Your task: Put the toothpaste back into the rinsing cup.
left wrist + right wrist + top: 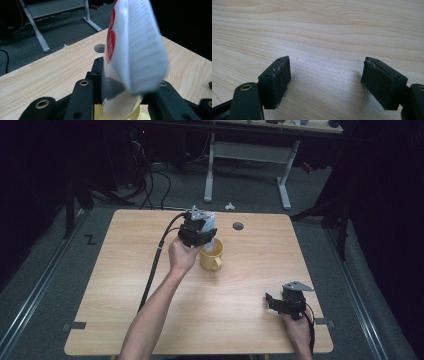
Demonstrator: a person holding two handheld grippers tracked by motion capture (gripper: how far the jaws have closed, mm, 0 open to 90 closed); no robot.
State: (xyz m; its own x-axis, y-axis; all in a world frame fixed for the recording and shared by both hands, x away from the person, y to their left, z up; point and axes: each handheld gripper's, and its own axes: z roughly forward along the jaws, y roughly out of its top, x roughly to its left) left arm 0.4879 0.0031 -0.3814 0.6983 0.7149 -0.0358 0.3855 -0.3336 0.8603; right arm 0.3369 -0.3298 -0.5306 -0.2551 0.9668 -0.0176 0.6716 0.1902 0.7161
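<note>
Your forearm is reaching in from the near edge, carrying the left gripper (199,231) over the far middle of the table (125,285). Its jaws are clamping a white tube (135,47) with red print, and you are holding it directly above the yellow mug (212,255). The tube's long axis is running close to vertical: its rounded end is pointing down into the mug's mouth, its flat crimped end pointing up and leaning slightly far. Whether that lower end is touching the mug's inside, I cannot tell.

Judging from this, you are lowering the tube into the mug. You should be keeping it upright and centred over the opening, going down until the mug wall can support it, and only then easing the jaws apart, so it is not tipping out.

Your right gripper (284,301) is waiting at the near right of the table, jaws spread wide with nothing between them.
</note>
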